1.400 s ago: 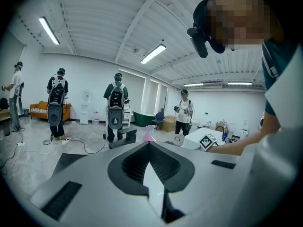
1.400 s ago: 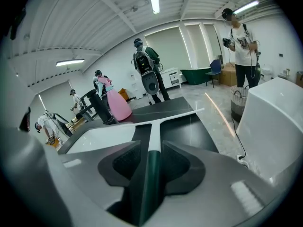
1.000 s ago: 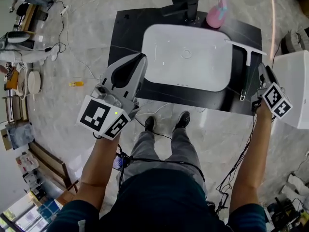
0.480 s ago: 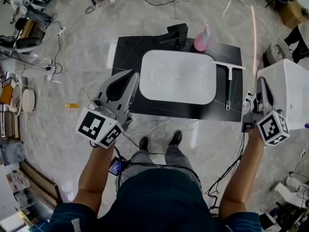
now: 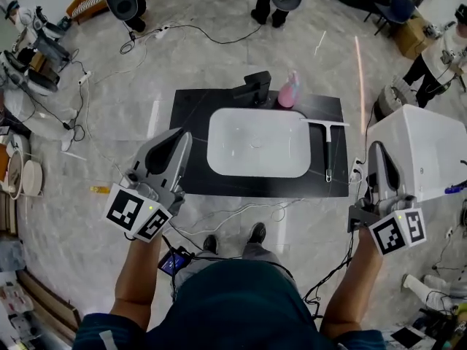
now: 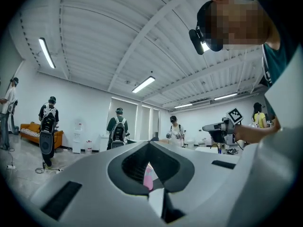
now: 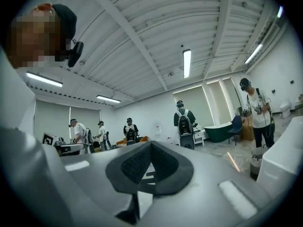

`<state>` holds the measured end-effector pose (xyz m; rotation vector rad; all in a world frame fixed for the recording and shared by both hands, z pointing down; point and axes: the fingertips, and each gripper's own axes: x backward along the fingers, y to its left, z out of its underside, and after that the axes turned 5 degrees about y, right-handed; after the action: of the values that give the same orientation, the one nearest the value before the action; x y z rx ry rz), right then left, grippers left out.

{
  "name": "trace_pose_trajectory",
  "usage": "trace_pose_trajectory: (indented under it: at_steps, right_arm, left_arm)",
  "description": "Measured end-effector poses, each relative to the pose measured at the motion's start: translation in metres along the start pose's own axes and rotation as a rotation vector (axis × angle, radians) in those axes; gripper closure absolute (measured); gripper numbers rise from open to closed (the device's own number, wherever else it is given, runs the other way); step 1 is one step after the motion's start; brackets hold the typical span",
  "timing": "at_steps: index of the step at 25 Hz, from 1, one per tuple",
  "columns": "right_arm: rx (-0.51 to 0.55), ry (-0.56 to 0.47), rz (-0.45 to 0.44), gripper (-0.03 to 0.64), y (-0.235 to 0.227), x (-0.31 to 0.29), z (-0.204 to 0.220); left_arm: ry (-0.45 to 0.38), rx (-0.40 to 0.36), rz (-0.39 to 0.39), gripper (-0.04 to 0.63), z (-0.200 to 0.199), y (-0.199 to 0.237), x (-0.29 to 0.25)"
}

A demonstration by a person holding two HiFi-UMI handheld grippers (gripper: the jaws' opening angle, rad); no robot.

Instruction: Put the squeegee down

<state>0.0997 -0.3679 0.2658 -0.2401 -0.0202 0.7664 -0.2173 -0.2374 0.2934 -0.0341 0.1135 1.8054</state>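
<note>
Two grippers are in view, and we read both as closed and empty. In the left gripper view, the left gripper (image 6: 149, 142) has its jaw tips meeting at the frame's lower centre. Nothing is gripped between them. A sliver of the pink bottle (image 6: 147, 176) shows through the opening below the tips, well beyond the jaws. In the right gripper view, the right gripper (image 7: 150, 144) likewise has its jaws pressed together at lower centre, with nothing between the pads.

In the head view, we find the left gripper at centre left and the right gripper at centre right. Each is held in one hand and both point toward the top of the frame.

Between the two grippers stands a black counter (image 5: 191, 115) carrying a white basin (image 5: 255, 152). The squeegee (image 5: 327, 150) lies flat on the counter just right of the basin. Its blade is toward the top of the frame and its handle toward the bottom. It is apart from both grippers, nearer the right one.

A black faucet (image 5: 255, 87) and the pink bottle stand at the counter's upper edge. A white cabinet (image 5: 416, 152) sits at the right of the frame, beside the right gripper. Cables (image 5: 241, 214) trail over the floor (image 5: 109, 144) below the counter.
</note>
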Motion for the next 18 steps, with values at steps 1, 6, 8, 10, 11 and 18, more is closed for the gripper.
trace_pose_trajectory:
  at_steps: [1,6,8,10,11,18]
  right_arm:
    - [0.035,0.001,-0.004,0.609,0.011,0.005,-0.003]
    - [0.129,-0.016,-0.024,0.609,0.055,0.024,-0.026]
    - [0.132,-0.03,-0.03,0.609,0.067,0.029,-0.035]
    - [0.136,-0.04,-0.034,0.609,0.074,0.032,-0.039]
    - [0.138,-0.043,-0.035,0.609,0.076,0.034,-0.04]
    - [0.146,-0.046,-0.035,0.609,0.104,0.044,-0.042]
  left_arm:
    - [-0.01,-0.004,0.0,0.592,-0.004,0.001,0.005]
    - [-0.043,-0.026,0.008,0.592,-0.025,0.005,0.026]
    - [-0.052,-0.031,0.011,0.592,-0.031,0.007,0.033]
    - [-0.061,-0.034,0.01,0.592,-0.034,0.009,0.039]
    - [-0.065,-0.034,0.008,0.592,-0.034,0.009,0.042]
    - [-0.077,-0.033,-0.001,0.592,-0.036,0.016,0.073]
